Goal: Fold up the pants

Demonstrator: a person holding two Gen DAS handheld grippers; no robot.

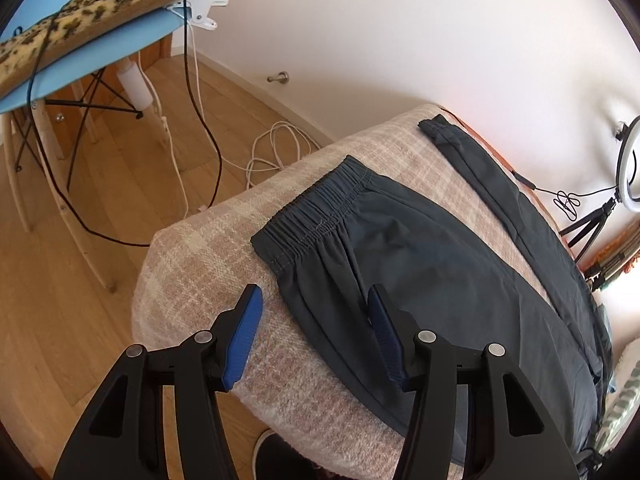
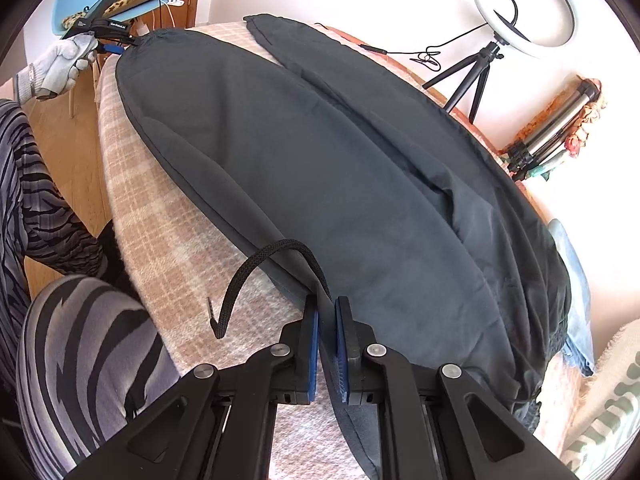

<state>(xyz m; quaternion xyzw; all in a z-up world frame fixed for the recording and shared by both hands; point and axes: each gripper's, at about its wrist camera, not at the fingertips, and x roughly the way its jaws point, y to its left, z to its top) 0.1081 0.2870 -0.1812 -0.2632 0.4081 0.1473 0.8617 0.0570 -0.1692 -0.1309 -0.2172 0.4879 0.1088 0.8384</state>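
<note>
Dark grey pants (image 1: pixel 432 264) lie spread on a table under a beige checked blanket (image 1: pixel 208 264). The near leg ends in an elastic cuff (image 1: pixel 320 212); the other leg's cuff (image 1: pixel 440 130) lies further back. My left gripper (image 1: pixel 316 300) is open, its jaws astride the near leg's edge just behind the cuff. In the right wrist view the pants (image 2: pixel 320 168) stretch away, and my right gripper (image 2: pixel 327 308) is shut on the pants' near edge at the waist end, beside a loose black drawstring (image 2: pixel 256 264). The left gripper (image 2: pixel 116 42) shows far off at the cuff.
A blue chair (image 1: pixel 80 60) with a leopard cushion and trailing cables stands on the wooden floor to the left. A ring light on a tripod (image 2: pixel 524 8) and folded tripods (image 2: pixel 552 128) stand behind the table. The person's striped legs (image 2: pixel 80 344) are at the table's near side.
</note>
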